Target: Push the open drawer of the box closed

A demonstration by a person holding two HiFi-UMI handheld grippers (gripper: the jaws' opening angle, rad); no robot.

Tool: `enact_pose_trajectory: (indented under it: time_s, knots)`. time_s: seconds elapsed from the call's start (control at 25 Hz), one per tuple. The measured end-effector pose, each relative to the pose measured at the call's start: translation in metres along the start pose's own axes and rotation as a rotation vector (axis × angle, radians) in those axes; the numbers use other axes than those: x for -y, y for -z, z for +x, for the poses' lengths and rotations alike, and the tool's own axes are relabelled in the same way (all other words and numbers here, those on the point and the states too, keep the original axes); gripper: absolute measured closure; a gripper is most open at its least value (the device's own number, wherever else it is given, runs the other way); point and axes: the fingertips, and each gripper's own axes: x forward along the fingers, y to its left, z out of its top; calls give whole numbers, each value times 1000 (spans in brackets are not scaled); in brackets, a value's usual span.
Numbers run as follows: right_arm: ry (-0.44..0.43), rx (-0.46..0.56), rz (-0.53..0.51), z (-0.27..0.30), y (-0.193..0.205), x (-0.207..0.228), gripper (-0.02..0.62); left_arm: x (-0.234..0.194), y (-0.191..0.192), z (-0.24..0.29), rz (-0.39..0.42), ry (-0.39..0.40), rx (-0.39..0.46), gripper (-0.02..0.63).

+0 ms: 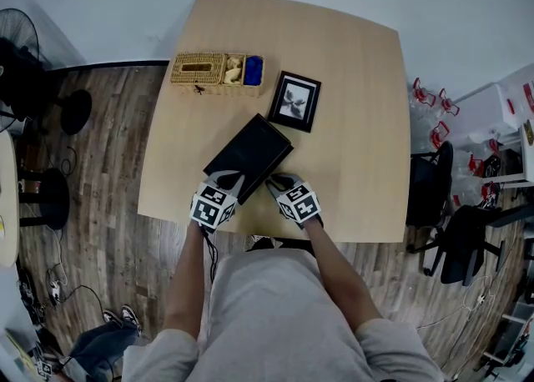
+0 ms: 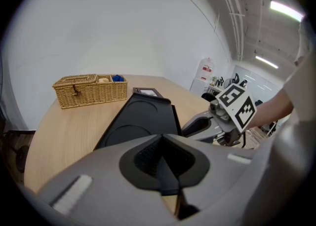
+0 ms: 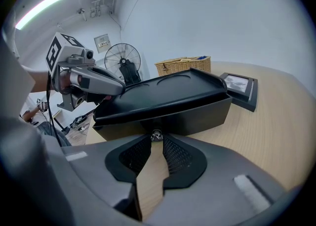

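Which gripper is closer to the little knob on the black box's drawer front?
Right. The right gripper has its jaws just at the knob on the black box; the left gripper is round the corner, at the box's short end.

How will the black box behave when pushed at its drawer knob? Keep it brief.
The black box is likely rigid: hard flat walls. It may slide, since the wooden table looks smooth. Low and wide, it should hardly tip.

Grey short-sleeved shirt worn, left gripper and right gripper moulded in grey, black mesh-textured jaw pads fitted, white marker cube with black squares mounted on each, thin black cable attached at left.
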Motion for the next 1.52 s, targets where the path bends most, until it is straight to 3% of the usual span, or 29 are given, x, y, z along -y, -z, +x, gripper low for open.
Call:
enact_pose_trajectory:
  time_s: [0.92,1.2,1.52]
  knots:
    - [-6,-17,6,13,-12,2,518,-2,-2,0,-7,-3,9,554]
    - [-4,-25,8,10,-10,3,518,-3,-2,2,-41,-46,27,554]
    - [8,7,6,-21,-11,9,518,-9,-4,-8,-121,-171,102,554]
